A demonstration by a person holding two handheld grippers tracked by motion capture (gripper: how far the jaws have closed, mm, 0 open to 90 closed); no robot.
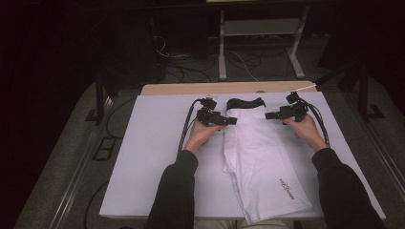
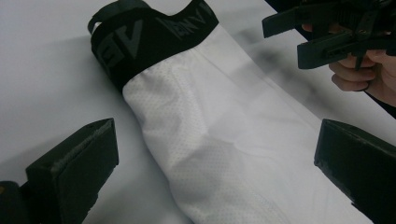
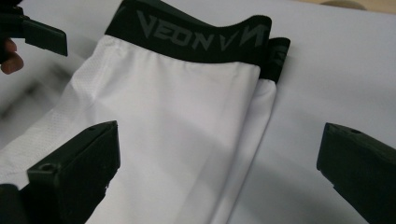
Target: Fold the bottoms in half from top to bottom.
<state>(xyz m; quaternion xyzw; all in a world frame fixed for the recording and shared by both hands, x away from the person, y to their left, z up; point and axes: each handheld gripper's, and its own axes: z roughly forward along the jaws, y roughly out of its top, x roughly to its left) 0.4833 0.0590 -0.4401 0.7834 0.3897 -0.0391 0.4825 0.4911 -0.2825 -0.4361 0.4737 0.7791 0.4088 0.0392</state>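
Dark floor, loose cables and a metal stand frame surround the pale table [image 1: 143, 157], which carries a single garment. White leggings [image 1: 260, 162] lie folded lengthwise down its middle, the black waistband [image 1: 244, 102] at the far end and the leg ends near the person's edge. Both grippers hover at the waistband end with nothing held: the left gripper [image 1: 233, 120] sits just beside the fabric's left edge, its jaws spread wide, and the right gripper [image 1: 268, 115] faces it from the other side, equally wide.

These leggings look light, thin and limp, probably a little slippery, so they will sag and unfold if lifted by 1 point. Elastic at the waistband is the thickest, firmest place to pinch; taking its 2 corners seems safest. Bare tabletop lies to the left and right, while the leg ends sit almost at the near edge.
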